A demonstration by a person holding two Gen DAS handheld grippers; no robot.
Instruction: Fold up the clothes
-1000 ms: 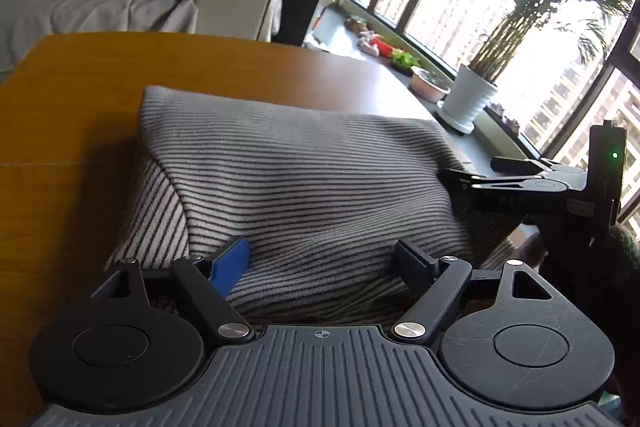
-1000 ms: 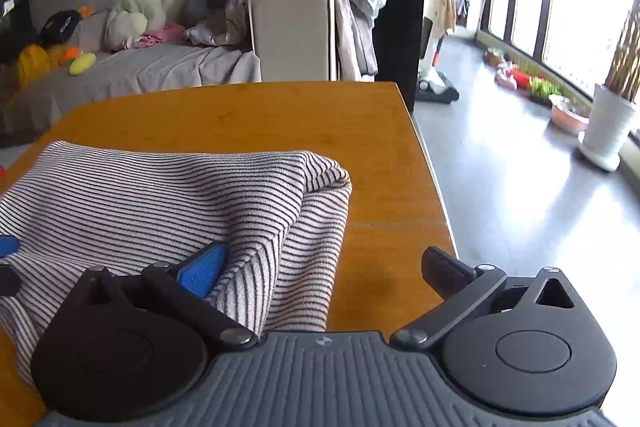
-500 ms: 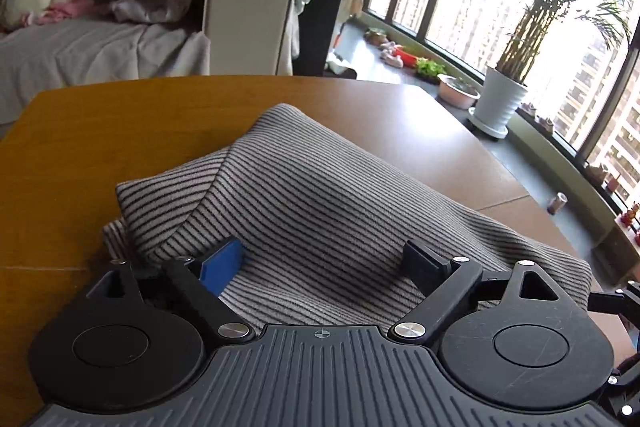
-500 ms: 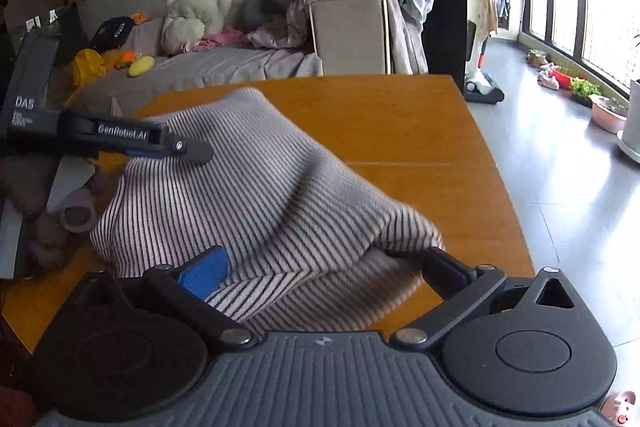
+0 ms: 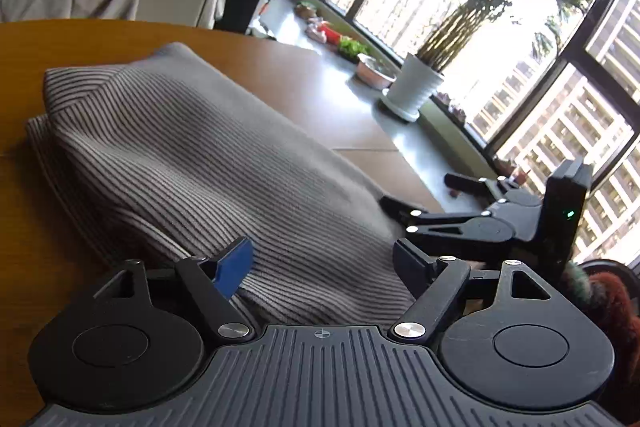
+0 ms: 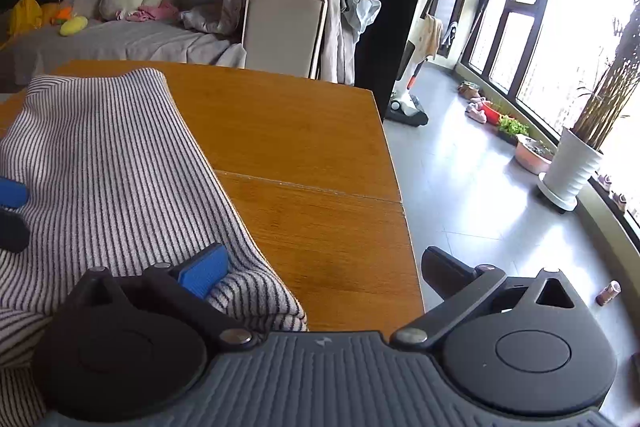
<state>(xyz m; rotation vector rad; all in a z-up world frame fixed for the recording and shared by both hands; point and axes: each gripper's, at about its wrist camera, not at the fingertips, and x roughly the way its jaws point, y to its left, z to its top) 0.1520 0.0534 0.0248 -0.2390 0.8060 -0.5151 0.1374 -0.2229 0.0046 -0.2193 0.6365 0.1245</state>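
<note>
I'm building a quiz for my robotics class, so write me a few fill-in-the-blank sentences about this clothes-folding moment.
1. The garment on the table has a pattern of thin ____.
2. The garment lies on a ____ table.
3. In the right wrist view, the white pot holding a plant stands on the ____.
4. Both the left tongs and the right tongs have their fingers spread ____.

Missing words: stripes; wooden; floor; open
</note>
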